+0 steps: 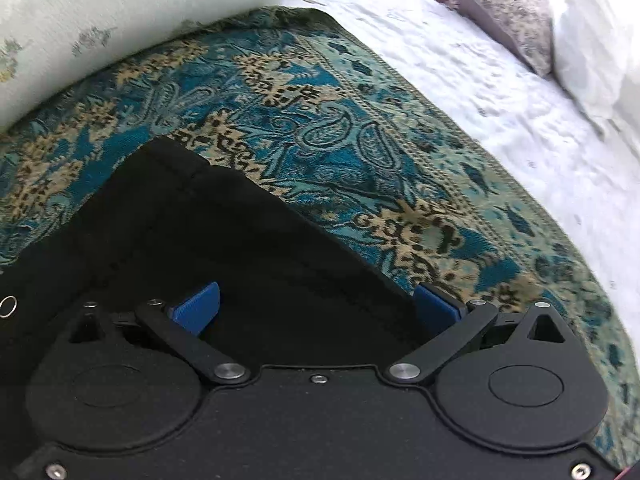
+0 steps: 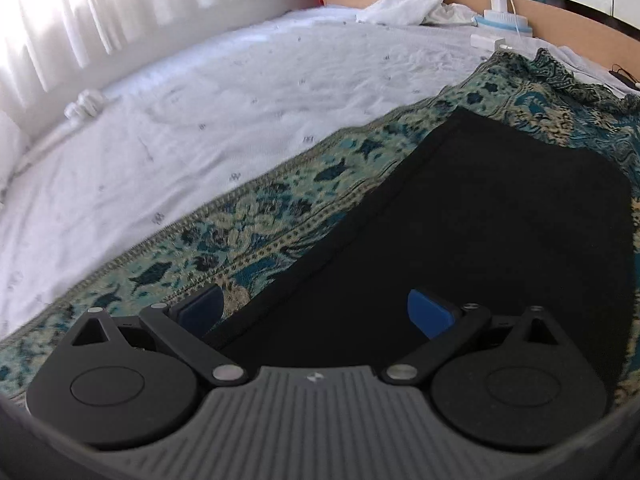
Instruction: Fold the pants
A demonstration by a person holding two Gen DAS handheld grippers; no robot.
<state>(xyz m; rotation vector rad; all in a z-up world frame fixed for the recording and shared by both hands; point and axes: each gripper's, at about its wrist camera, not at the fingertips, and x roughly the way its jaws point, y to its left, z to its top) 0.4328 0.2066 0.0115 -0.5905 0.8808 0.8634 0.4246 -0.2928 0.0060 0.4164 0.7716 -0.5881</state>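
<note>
Black pants [image 1: 224,240] lie flat on a teal and beige patterned spread [image 1: 312,120]. In the left wrist view my left gripper [image 1: 316,308] is open just above the pants, its blue pads [image 1: 200,306] wide apart, the right pad near the cloth's edge. A small metal ring [image 1: 9,306] shows on the pants at far left. In the right wrist view the pants [image 2: 480,232] stretch away as a long dark panel. My right gripper [image 2: 316,310] is open over the pants' left edge, with its left pad [image 2: 202,306] above the spread and its right pad over the cloth.
The spread [image 2: 260,216] lies on a white bed sheet [image 2: 200,120]. A floral pillow [image 1: 100,20] sits behind it; more pillows [image 1: 520,12] at far right. White curtains [image 2: 100,12], a wooden headboard [image 2: 560,4], a charger [image 2: 498,0] and crumpled white cloth [image 2: 408,4] are beyond.
</note>
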